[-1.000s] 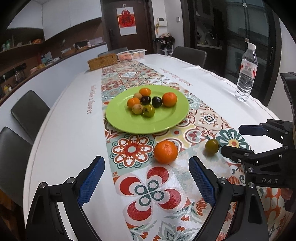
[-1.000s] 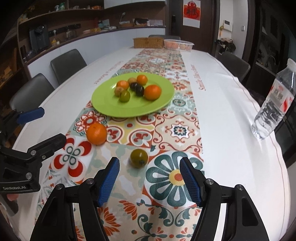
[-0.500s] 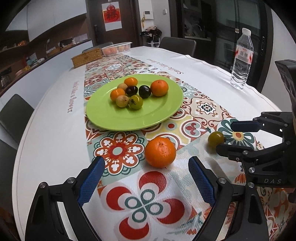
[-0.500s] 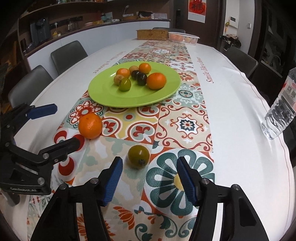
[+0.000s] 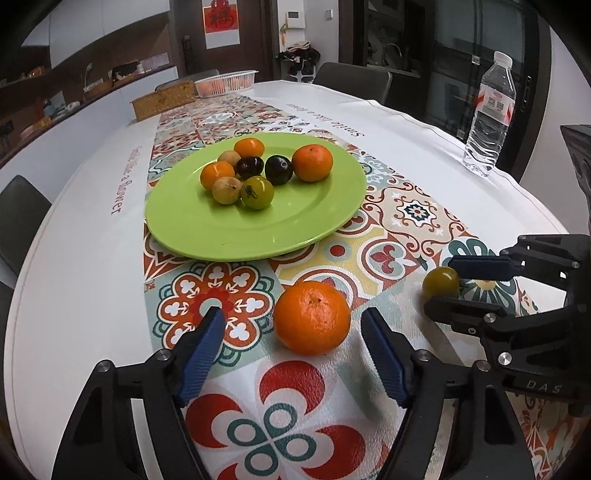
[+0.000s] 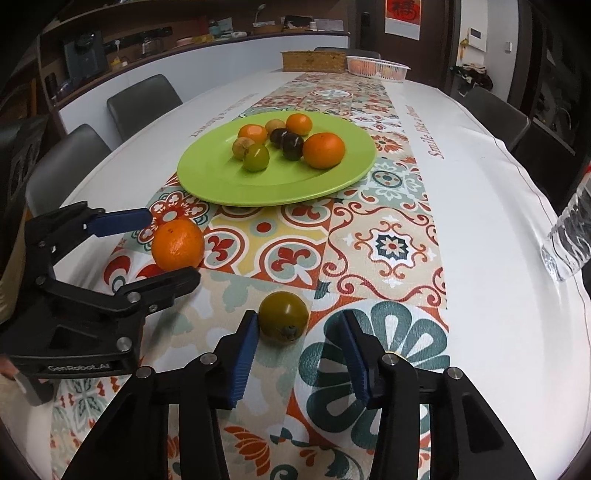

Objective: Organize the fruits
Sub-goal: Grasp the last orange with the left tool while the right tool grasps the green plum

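A long bench [image 6: 476, 206] under a white cloth with a patterned tile runner [image 6: 388, 236] fills the room. Dark chairs [image 6: 142, 99] line it; a white counter [image 6: 207, 66] with shelves runs behind. A dark door carries a red poster [image 5: 221, 22].

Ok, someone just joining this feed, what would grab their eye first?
Probably the bright green plate mid-table, with a cluster of oranges and small dark and greenish fruits on its far half. Then the two strays on the patterned runner in front of it: a big orange ahead of the open left gripper, and a green fruit just ahead of the open right gripper.
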